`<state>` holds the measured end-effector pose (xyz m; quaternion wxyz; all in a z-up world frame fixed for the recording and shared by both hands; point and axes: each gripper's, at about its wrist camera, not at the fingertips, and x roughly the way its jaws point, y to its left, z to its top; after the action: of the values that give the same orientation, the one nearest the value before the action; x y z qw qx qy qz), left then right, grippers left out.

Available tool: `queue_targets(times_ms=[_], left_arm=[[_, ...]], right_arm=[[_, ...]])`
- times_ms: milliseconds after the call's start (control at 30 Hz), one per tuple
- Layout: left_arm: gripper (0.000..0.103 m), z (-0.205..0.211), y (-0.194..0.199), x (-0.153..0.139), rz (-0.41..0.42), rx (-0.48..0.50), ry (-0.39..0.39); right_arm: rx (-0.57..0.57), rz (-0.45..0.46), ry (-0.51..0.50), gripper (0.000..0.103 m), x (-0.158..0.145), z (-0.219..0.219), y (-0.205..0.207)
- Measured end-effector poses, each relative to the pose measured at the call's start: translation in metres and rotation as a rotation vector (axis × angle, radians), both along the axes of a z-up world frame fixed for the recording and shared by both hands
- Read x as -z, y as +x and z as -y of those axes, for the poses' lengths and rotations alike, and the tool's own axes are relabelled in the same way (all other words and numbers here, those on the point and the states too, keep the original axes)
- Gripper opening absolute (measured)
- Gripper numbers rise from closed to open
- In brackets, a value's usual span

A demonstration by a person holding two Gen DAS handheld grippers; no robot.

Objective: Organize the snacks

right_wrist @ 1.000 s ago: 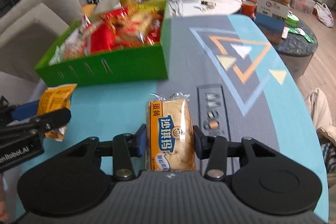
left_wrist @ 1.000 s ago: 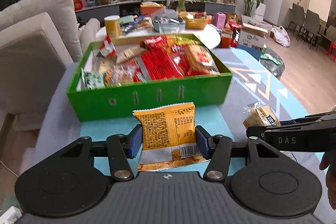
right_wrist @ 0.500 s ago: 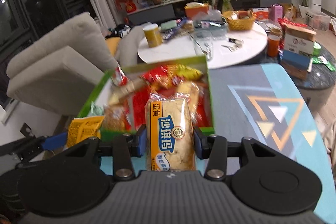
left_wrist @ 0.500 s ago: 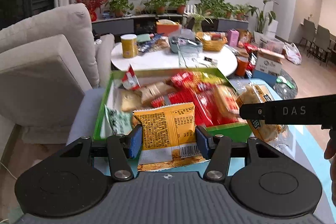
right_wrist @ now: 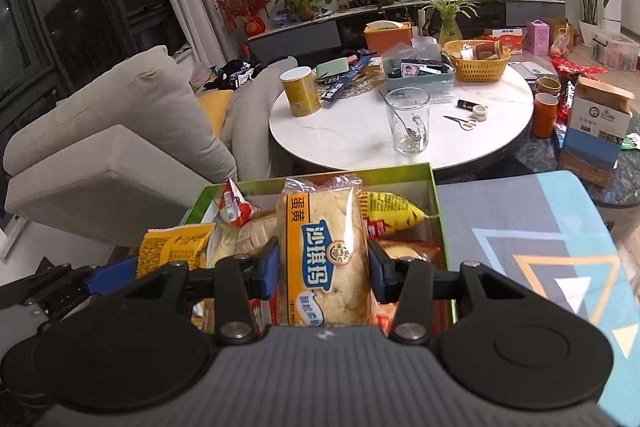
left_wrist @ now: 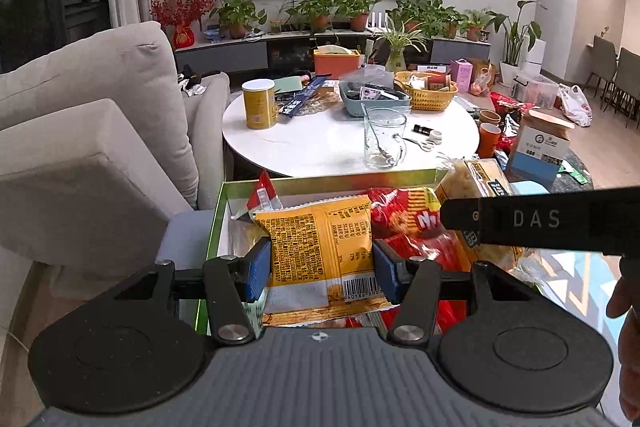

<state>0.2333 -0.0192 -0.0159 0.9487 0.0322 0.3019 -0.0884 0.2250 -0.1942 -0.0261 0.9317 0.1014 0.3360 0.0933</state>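
Note:
My left gripper [left_wrist: 320,273] is shut on an orange snack packet [left_wrist: 316,247] and holds it above the green snack box [left_wrist: 216,223], over its left half. My right gripper [right_wrist: 322,275] is shut on a clear-wrapped pastry packet [right_wrist: 326,251] with a blue label, held over the same green box [right_wrist: 438,211]. Several red, yellow and clear packets [left_wrist: 404,219] fill the box. In the left wrist view the right gripper's black finger [left_wrist: 540,223] crosses at the right with the pastry packet [left_wrist: 472,183] behind it. In the right wrist view the orange packet [right_wrist: 172,251] shows at lower left.
A round white table [left_wrist: 320,143] behind the box carries a glass mug [left_wrist: 382,139], a yellow can [left_wrist: 259,103], a wicker basket [left_wrist: 426,93] and scissors. A beige sofa [left_wrist: 92,131] stands to the left. The blue patterned tabletop [right_wrist: 532,239] extends right of the box.
Both grippers have risen and moved forward from in front of the box to above it, each keeping its packet. The view tilted up, showing more of the room.

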Motion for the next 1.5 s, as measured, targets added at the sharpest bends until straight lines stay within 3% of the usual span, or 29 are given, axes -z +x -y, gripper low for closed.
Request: queue_targets(times_ms=[200,633,733,933,1100,1500], left_arm=[[0.05,0.004,0.032,0.012,-0.022,-0.009,0.011],[0.051,0.006,0.057,0.046,-0.07,-0.051,0.018],[0.059,0.004,0.056,0.046,-0.074,-0.048,0.012],[0.067,0.003,0.045,0.04,-0.061,-0.056,0.009],[0.068,0.0,0.026,0.031,-0.052,-0.07,-0.004],[0.074,0.003,-0.043,-0.002,0.026,-0.08,0.009]], right_arm=[[0.007,-0.029,-0.001,0.058,0.012,0.0,0.021],[0.002,-0.035,0.004,0.059,0.027,-0.006,0.032],[0.007,-0.006,-0.019,0.059,0.023,-0.006,0.028],[-0.001,0.039,-0.047,0.059,0.013,-0.007,0.012],[0.0,0.047,-0.03,0.059,0.004,-0.004,-0.005],[0.035,0.063,0.003,0.059,-0.014,0.007,-0.065]])
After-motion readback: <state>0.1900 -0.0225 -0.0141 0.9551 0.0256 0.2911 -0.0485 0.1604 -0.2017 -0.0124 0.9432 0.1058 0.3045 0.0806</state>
